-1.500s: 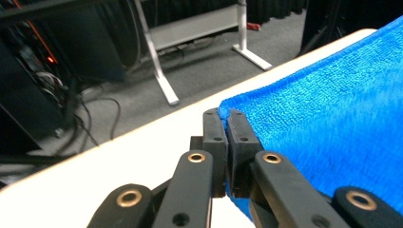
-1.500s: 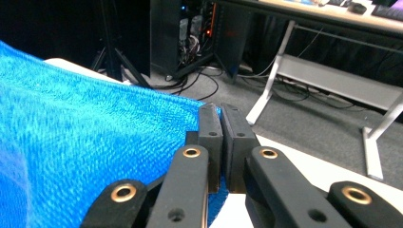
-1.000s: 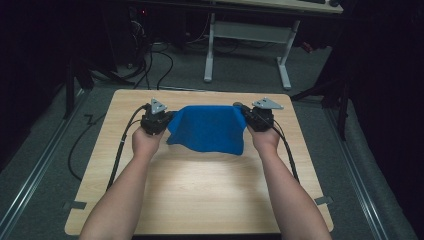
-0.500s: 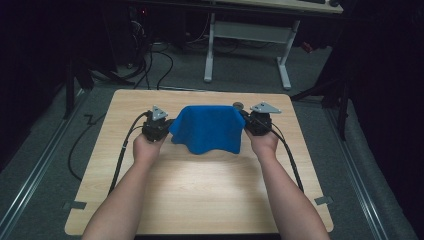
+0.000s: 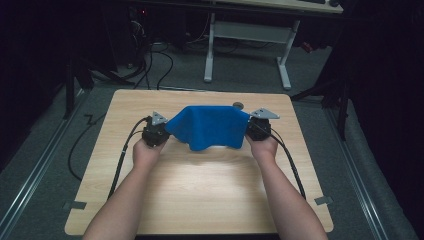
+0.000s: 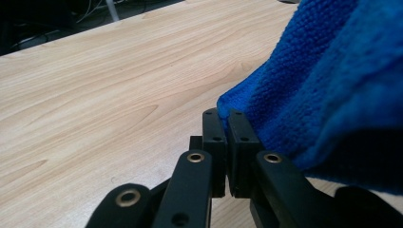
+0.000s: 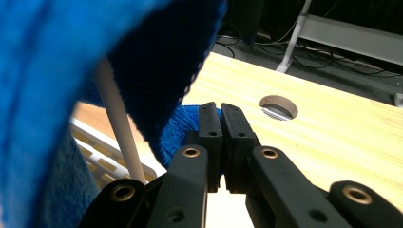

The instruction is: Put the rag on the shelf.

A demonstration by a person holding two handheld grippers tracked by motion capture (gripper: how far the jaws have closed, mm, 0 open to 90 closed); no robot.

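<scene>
My forearms come in over the near edge of the wooden table (image 5: pixel 200 190), and the stretch of board in front of me is bare and brightly lit. Past it, my left gripper (image 5: pixel 156 131) and my right gripper (image 5: pixel 261 128) sit level with each other, well apart, with the blue cloth (image 5: pixel 210 126) stretched between them. My left gripper's jaws are pressed together on one corner of the cloth (image 6: pixel 304 95); in the left gripper view the towel's looped weave bunches right at the jaw tips and spills over the right half of the picture, hiding the table on that side. My right gripper's jaws are likewise clamped on the opposite corner (image 7: pixel 183 126), and in the right gripper view the cloth hangs in front of the lens and blocks most of the left side. The middle of the cloth sags in a fold toward me; whether its lowest point touches the board I cannot tell. A black cable (image 5: pixel 120 165) trails from my left gripper back along the table, and another cable (image 5: pixel 290 160) runs from the right one.

Just behind the cloth a round cable hole (image 5: pixel 238 105) is cut in the tabletop near its far edge. Beyond the table, on the grey floor, stand the white legs of a desk (image 5: pixel 247 50), with loose dark wires (image 5: pixel 160 57) to their left.
</scene>
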